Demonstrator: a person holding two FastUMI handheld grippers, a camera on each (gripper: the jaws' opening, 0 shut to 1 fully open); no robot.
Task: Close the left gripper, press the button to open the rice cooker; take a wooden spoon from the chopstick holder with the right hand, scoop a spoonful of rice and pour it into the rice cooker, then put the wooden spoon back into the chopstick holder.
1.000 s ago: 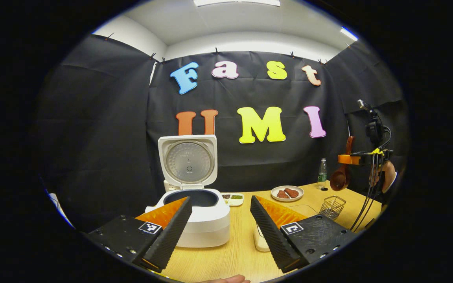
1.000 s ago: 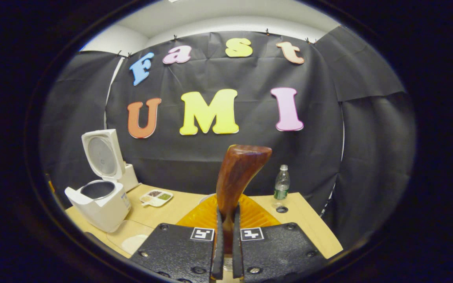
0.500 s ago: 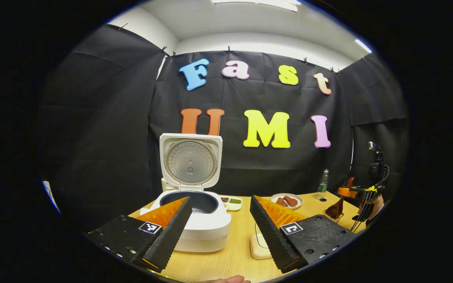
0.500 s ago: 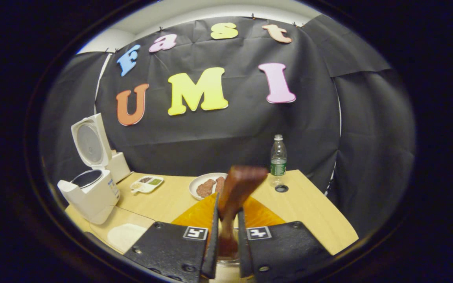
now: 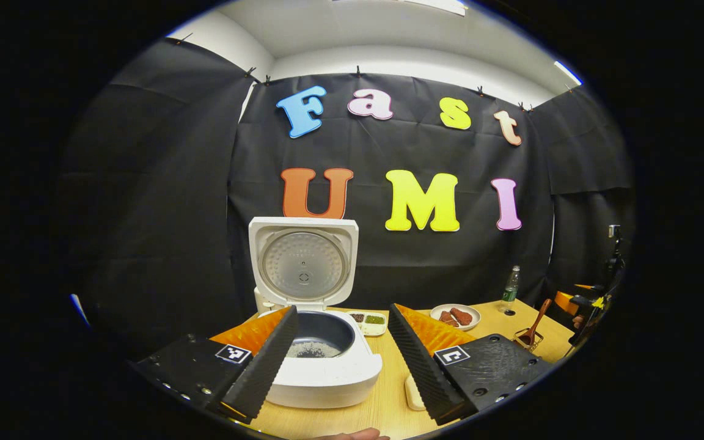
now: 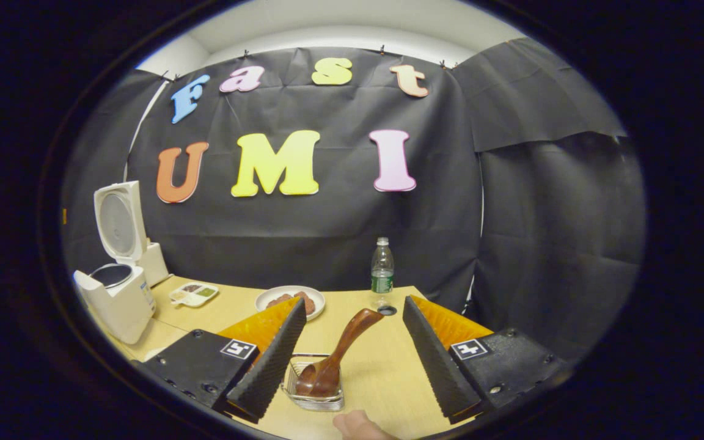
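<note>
The white rice cooker (image 5: 327, 379) stands open on the wooden table, its lid (image 5: 303, 263) upright and some rice in the dark pot (image 5: 312, 349). My left gripper (image 5: 342, 310) hangs open just in front of the cooker, holding nothing. In the right gripper view the wooden spoon (image 6: 340, 348) rests bowl-down in the wire chopstick holder (image 6: 316, 398), its handle leaning up to the right. My right gripper (image 6: 355, 302) is open, one finger on each side of the spoon and neither touching it. From the left gripper view, the spoon (image 5: 535, 324) shows at the far right.
A plate of brown food (image 6: 291, 299), a water bottle (image 6: 381, 269) and a small divided dish (image 6: 193, 294) stand along the back of the table. A pale container (image 5: 412, 391) lies right of the cooker, partly behind my finger. A fingertip (image 6: 358, 425) shows at the bottom edge.
My right gripper lowered the spoon into the wire holder, opened and let it go. The left gripper view has shifted so the pot's inside shows.
</note>
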